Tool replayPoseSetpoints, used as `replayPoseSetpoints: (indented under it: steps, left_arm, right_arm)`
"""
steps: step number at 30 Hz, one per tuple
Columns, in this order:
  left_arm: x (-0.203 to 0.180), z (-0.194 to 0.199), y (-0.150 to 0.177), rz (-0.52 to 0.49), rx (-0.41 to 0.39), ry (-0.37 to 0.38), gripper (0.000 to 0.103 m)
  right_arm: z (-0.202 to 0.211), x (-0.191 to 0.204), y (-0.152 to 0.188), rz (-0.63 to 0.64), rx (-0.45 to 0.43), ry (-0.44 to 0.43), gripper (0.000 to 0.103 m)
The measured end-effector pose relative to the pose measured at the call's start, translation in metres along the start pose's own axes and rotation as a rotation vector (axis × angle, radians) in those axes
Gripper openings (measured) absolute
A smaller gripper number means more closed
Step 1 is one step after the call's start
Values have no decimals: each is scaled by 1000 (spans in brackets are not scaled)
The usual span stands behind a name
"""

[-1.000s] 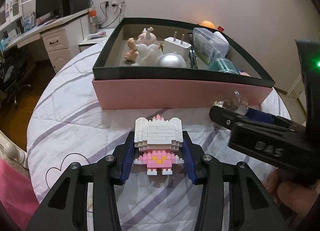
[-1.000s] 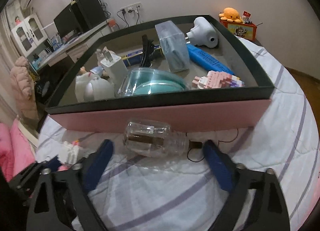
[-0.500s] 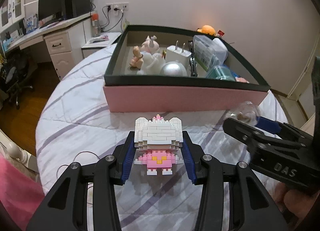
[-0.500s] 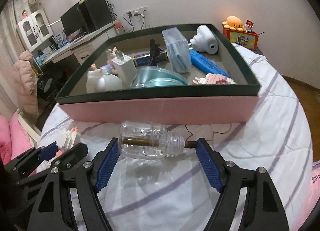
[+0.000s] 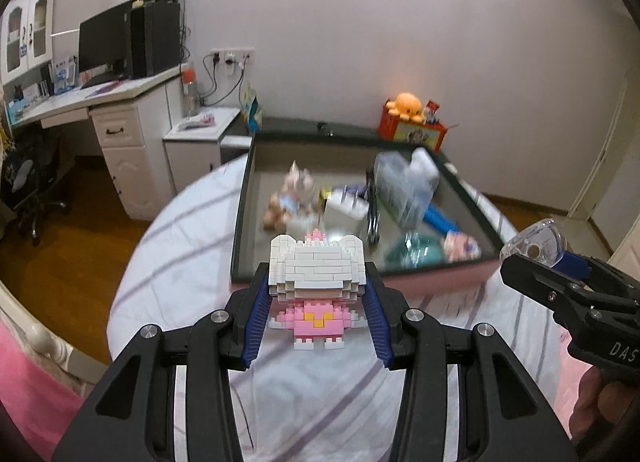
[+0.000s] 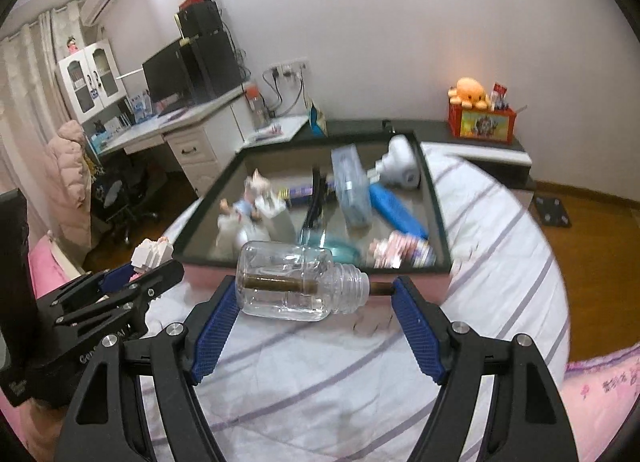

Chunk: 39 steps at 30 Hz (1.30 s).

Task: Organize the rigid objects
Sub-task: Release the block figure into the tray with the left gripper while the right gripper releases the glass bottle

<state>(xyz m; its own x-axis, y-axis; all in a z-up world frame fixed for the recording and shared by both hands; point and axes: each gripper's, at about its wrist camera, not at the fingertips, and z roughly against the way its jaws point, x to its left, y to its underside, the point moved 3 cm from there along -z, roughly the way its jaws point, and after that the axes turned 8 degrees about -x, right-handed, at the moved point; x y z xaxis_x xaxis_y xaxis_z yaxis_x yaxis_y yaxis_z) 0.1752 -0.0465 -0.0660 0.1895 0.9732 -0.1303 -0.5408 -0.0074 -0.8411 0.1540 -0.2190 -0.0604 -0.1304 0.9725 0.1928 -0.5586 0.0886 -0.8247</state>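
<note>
Both tongs have risen off the bed: left tongs pinch the brick figure, right tongs clamp the clear bottle (lengthwise), near the box

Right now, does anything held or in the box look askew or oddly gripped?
The clear bottle lies sideways in the right gripper, pinched end to end: base on one pad, a brown rod sticking out of its neck on the other. The block figure sits upright in the left gripper.
</note>
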Motion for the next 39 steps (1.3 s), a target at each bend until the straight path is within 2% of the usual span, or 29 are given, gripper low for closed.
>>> replayPoseSetpoints:
  steps: [9, 17, 26, 35, 36, 37, 38, 39]
  left_arm:
    - [-1, -23, -52, -15, -57, 3, 45]
    - [-1, -68, -83, -18, -58, 14, 45]
    - [-9, -130, -82, -33, 13, 29, 45]
    - [-15, -161, -71, -63, 83, 22, 46]
    - [-15, -161, -70, -71, 85, 19, 52]
    - [-15, -160, -69, -78, 85, 10, 67]
    - [-15, -158, -68, -80, 81, 0, 77]
    - [-14, -155, -68, -78, 70, -12, 95]
  right_arm:
    - [-12, 1, -47, 39, -52, 5, 78]
    - [-47, -16, -70, 49, -43, 36, 78]
    - [-93, -30, -70, 61, 12, 63, 78]
    - [-120, -39, -59, 53, 77, 76, 78]
    - [-122, -39, -57, 56, 87, 77, 79]
    - [-123, -39, -57, 56, 90, 78, 79]
    - [-124, -39, -56, 57, 95, 79, 79]
    - [-125, -39, -56, 59, 104, 81, 79]
